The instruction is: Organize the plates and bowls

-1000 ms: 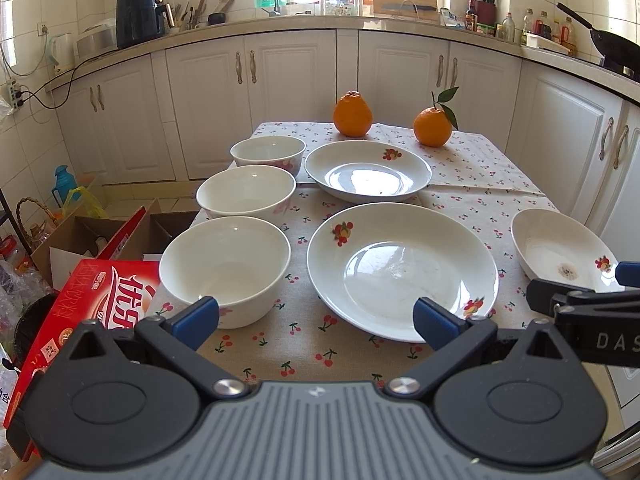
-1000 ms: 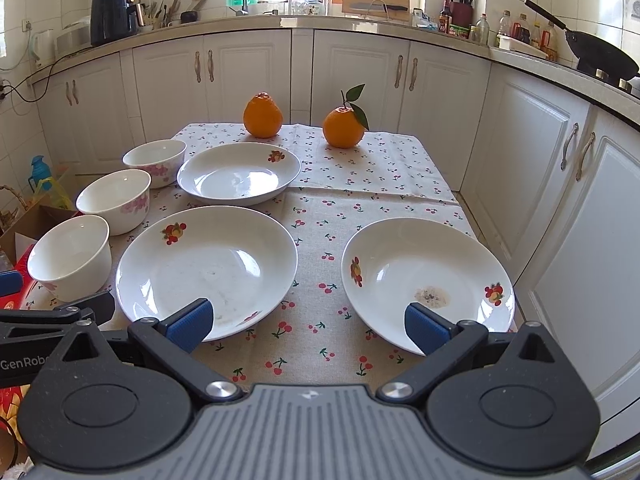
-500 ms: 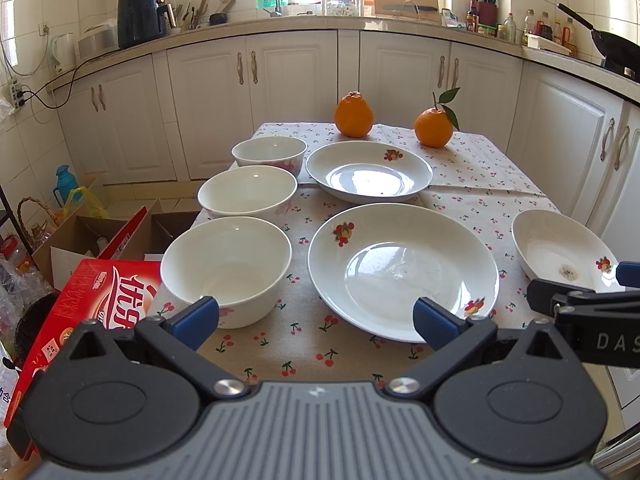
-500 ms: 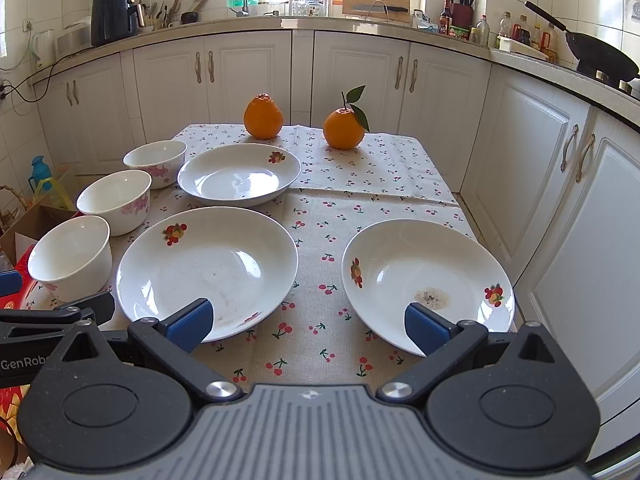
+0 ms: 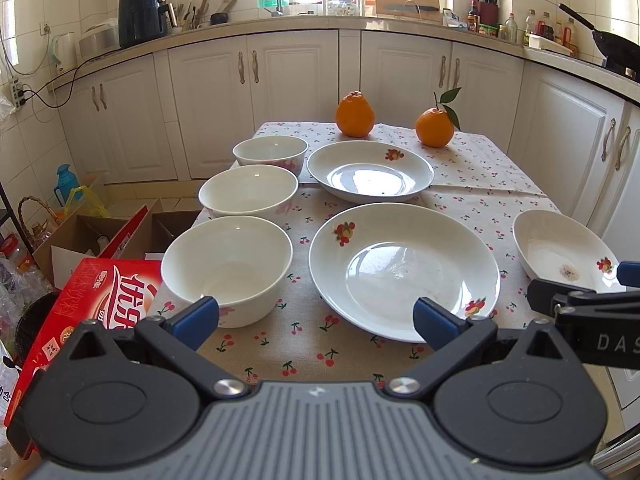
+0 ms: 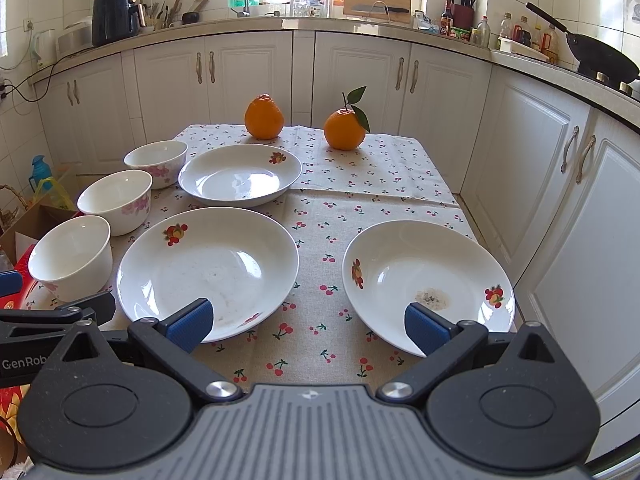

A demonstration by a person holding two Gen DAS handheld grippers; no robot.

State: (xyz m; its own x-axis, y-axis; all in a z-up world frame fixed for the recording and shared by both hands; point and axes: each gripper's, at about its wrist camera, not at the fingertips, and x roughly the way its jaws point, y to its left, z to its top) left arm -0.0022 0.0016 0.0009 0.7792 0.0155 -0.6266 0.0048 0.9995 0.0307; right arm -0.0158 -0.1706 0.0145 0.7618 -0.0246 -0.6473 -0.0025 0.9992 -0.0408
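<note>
Three bowls (image 5: 227, 268) and three plates (image 6: 208, 272) sit on the worktop (image 6: 320, 216). Only the left view shows the red box (image 5: 80, 304). Both grippers (image 5: 316, 316) (image 6: 306, 322) gape wide, jaws empty.

On your worktop (image 6: 400, 184), three bowls (image 6: 116, 200) line up left of the middle plate (image 6: 208, 272); another plate (image 6: 240, 178) lies behind it, a third (image 6: 428, 280) to its right.

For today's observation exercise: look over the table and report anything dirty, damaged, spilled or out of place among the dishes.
One thing stands out: the right-hand plate has a grey-brown speckled smudge on its inner surface, near the front rim. The middle plate shows faint specks too. The three bowls look clean, and nothing is chipped, tipped or spilled.
</note>
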